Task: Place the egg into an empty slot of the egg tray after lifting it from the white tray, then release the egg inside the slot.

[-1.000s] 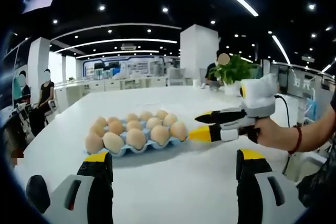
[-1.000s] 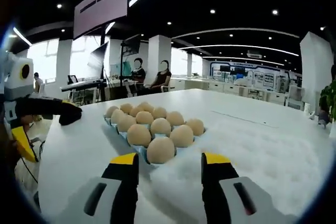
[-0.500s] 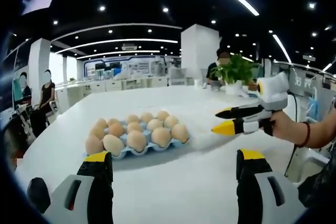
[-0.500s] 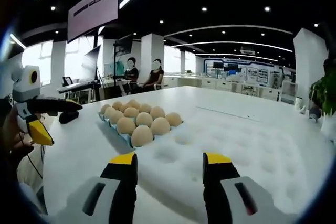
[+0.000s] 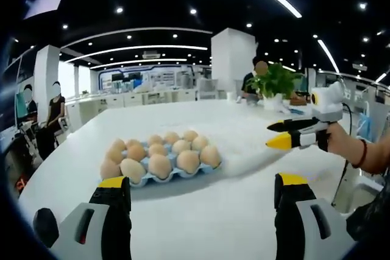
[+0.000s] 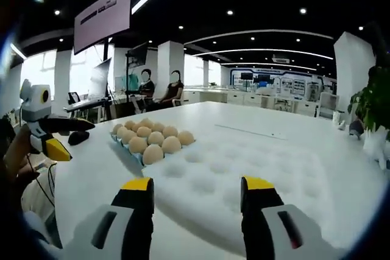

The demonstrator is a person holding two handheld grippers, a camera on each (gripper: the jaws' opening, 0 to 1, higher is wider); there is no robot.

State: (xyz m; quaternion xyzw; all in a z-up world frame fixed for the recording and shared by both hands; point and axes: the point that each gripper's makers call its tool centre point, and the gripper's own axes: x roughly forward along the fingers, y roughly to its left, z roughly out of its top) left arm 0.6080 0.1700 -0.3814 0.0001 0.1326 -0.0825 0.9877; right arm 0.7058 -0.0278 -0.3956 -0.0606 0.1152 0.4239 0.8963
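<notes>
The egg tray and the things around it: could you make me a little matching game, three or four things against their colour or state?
Things:
1. egg tray
2. white tray
3. right gripper
4. potted plant

States:
a. green leaves, far side of the table
b. open, holding nothing
c. blue, filled with brown eggs
d. dimpled, no eggs in it

Pairs: 1-c, 2-d, 3-b, 4-a

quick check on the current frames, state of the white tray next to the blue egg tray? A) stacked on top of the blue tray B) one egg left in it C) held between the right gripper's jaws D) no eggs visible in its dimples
D: in the right gripper view the white tray shows only bare dimples, lying flat on the table beside the blue egg tray, where the eggs sit; the right gripper is open with nothing between its jaws.
</notes>
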